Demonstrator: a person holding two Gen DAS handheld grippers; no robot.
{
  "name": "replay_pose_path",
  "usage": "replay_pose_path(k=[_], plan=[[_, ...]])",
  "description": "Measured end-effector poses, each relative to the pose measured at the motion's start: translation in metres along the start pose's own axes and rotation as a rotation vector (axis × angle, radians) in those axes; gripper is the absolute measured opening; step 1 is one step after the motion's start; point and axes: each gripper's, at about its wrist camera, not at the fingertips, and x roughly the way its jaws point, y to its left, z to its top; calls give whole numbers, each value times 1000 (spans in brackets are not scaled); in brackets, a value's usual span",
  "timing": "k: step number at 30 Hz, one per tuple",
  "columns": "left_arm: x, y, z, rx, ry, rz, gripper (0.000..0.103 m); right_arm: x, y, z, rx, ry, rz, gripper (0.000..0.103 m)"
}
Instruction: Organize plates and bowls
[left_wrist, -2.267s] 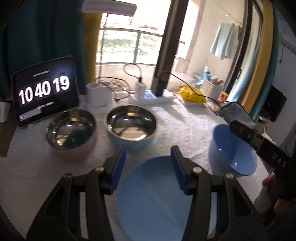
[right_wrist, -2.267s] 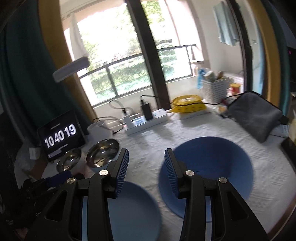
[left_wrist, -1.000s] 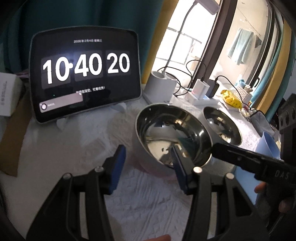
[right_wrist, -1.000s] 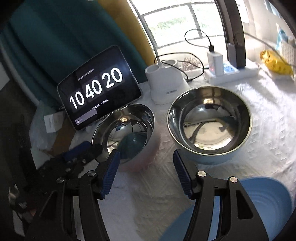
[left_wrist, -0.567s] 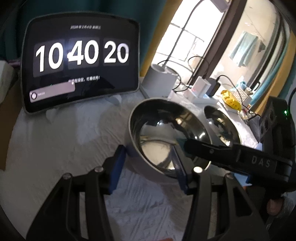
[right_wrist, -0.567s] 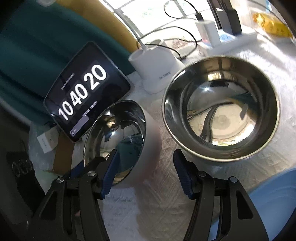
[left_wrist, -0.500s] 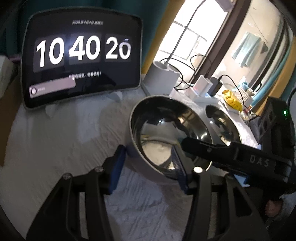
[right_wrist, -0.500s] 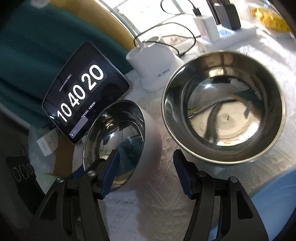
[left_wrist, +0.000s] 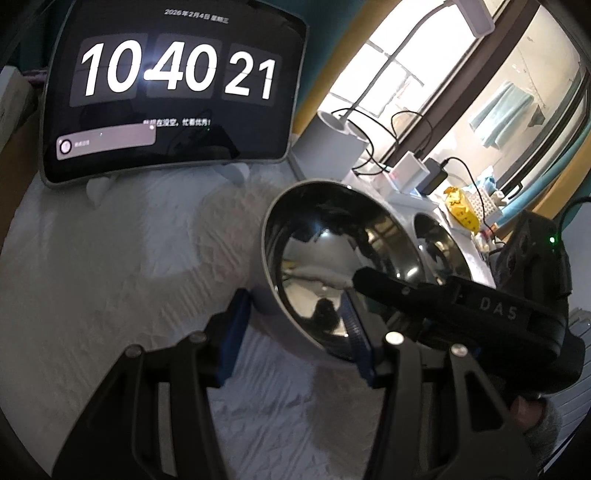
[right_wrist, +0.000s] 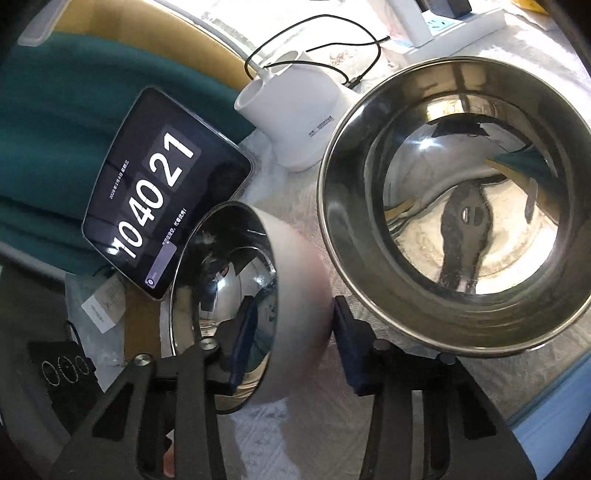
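Nearest you, your right hand-held gripper (right_wrist: 291, 343) straddles the wall of the smaller steel bowl (right_wrist: 295, 295), one finger inside and one outside. Its jaws look spread wider than the wall, so it is released, not clamped. Your left hand-held gripper (left_wrist: 295, 332) straddles the same bowl's near rim (left_wrist: 266, 258) the same way, also unclenched.

The bowl sits tilted on the surface (left_wrist: 110, 277), and that is the risk. The polished steel inside is slick and the matte pinkish-white outer shell curves away from a flat pad. If you close on the rim off-square, the bowl could squirt out or roll. Two hand-held grippers crowding one rim could also knock each other. The crinkled white cloth on the surface may bunch and snag if you drag the bowl.

Just beside it stands the larger steel bowl (right_wrist: 454, 206), upright, mirror-bright inside, with a pale outer wall. It seems the likely nesting mate. A pale blue plate edge (right_wrist: 554, 413) shows nearer you, on the right.

Farther back stand a white holder (right_wrist: 295, 110) and a tablet clock (left_wrist: 173, 92).
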Motion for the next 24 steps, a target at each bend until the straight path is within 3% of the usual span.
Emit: replay_pose_path(k=[11,24], plan=[[-20,-13,3,22,-4,6,52,-14,9,-3,-20,0,23,41],[-53,-57,9,64,-21,-26,52,-59,21,8,-29,-26,21,41]])
